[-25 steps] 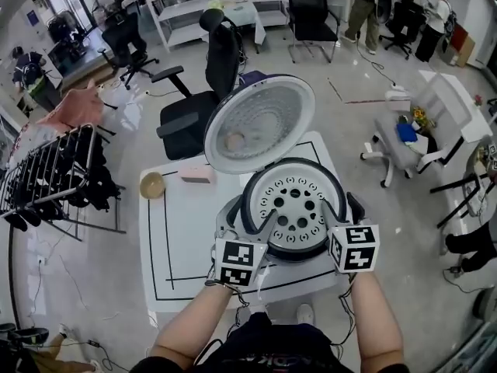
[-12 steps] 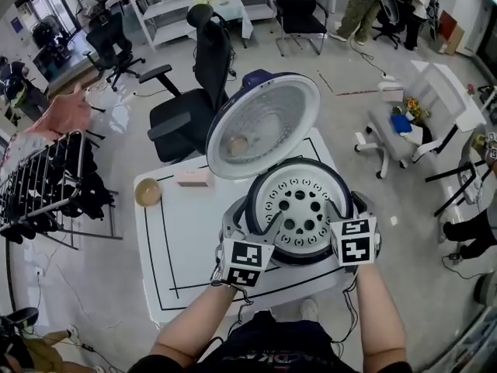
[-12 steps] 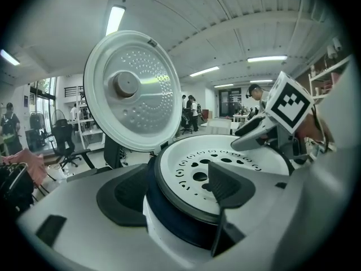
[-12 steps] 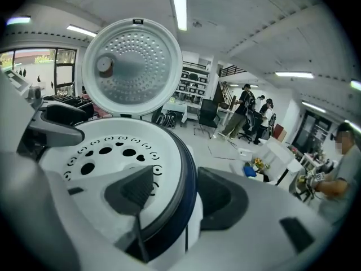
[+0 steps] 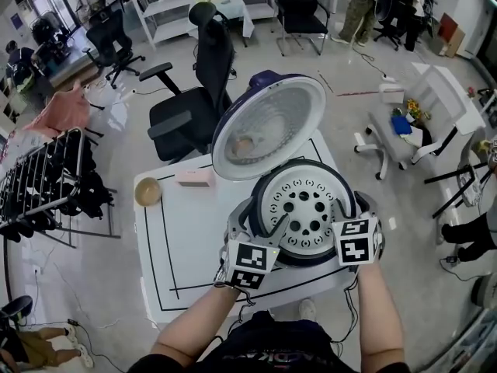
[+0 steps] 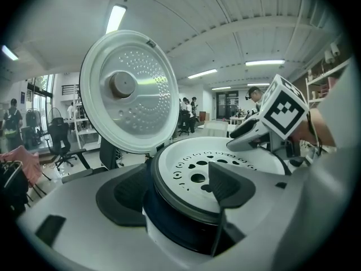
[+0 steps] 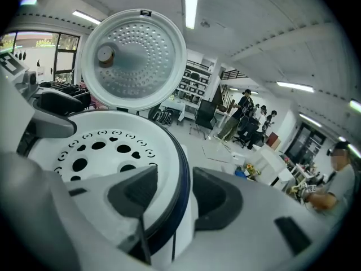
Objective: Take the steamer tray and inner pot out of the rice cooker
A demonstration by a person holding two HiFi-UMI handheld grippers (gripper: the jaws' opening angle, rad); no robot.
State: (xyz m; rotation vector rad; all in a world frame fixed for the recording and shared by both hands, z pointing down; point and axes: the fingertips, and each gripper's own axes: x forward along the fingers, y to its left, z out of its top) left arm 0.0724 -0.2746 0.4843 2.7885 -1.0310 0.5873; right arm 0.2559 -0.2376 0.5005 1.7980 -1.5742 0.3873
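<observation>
Black wire rack [image 5: 46,177] at the left edge, on the floor. White square table [image 5: 178,239] with black outline tape fills lower centre. On its upper-left part sit a small round wooden bowl [image 5: 147,191] and, just right of it, a flat pink box [image 5: 194,177], near each other but apart. Black office chair [image 5: 194,99] stands behind the table.

Left gripper [image 5: 260,222], marker cube toward the person, reaches in from lower centre. Its jaws are apart and straddle the near-left rim of the tray: one pad outside the dark ring, the other over the tray's top. No clamping visible.

Navy and white rice cooker [image 5: 303,256] stands on the table's right half, with its round silver-lined lid [image 5: 268,127] tipped up and open toward the upper centre. The white perforated plastic steamer tray [image 5: 307,204] sits flat in the cooker's mouth and covers whatever is below it.

Right gripper [image 5: 348,207] comes in from the lower right. Its jaws have just been closing and are apart, with the tray's right rim and the dark ring between them, one pad inside and one outside. The tray is not lifted.

White swivel chair [image 5: 396,142] stands at right, on the floor.
</observation>
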